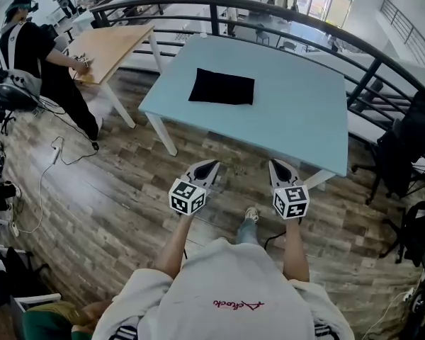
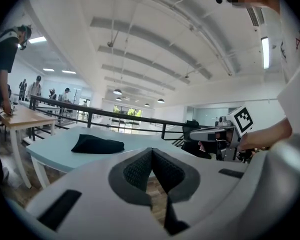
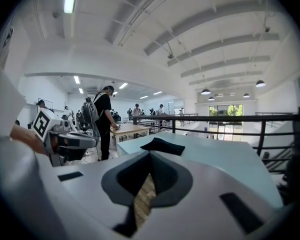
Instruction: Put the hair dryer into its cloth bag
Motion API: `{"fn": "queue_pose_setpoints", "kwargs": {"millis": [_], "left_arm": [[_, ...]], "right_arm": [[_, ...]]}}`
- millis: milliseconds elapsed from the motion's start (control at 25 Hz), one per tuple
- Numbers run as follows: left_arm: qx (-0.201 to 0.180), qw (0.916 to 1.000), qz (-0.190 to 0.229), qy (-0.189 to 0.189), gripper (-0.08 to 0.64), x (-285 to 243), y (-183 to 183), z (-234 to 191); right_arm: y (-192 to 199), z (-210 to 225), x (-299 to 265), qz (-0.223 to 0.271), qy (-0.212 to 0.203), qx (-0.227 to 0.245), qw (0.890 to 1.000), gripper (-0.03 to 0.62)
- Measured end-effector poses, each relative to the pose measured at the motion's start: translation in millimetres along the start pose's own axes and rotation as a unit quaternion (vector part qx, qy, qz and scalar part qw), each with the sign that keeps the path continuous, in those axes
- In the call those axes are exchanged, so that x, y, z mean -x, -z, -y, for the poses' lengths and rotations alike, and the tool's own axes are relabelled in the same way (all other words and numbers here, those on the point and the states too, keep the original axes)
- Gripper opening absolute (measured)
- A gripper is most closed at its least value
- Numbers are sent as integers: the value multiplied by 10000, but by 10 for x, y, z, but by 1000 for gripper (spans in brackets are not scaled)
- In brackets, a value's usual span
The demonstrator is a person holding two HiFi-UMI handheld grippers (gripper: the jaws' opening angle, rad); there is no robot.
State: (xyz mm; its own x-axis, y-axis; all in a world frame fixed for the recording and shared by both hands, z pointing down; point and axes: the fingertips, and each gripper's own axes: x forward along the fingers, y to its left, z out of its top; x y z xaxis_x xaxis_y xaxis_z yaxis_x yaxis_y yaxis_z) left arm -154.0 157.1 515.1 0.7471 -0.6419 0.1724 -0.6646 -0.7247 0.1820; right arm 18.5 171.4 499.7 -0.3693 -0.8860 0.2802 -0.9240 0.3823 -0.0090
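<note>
- Head view: I see my left gripper [image 1: 210, 166] and right gripper [image 1: 279, 166] held side by side just short of the pale blue surface's [image 1: 297, 119] near edge, over the wood floor [image 1: 113, 197].
- Left gripper view and right gripper view: both pairs of jaws are pressed together with nothing between them.
- A flat black cloth, probably the cloth bag [image 1: 222, 86] though small from here, lies on the surface's far left part, well apart from both grippers.
</note>
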Motion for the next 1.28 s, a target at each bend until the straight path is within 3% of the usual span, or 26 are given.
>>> {"fn": "queue_pose_setpoints", "kwargs": {"millis": [280,1280], "left_arm": [[65,9997,85,-199,6,200,60,57],[73,9999,121,-22,6,202,129,485]], "right_arm": [[59,-53,199,30,98,-45,9999,15],[391,-78,636,-127,126,-231,9996,15]]}}
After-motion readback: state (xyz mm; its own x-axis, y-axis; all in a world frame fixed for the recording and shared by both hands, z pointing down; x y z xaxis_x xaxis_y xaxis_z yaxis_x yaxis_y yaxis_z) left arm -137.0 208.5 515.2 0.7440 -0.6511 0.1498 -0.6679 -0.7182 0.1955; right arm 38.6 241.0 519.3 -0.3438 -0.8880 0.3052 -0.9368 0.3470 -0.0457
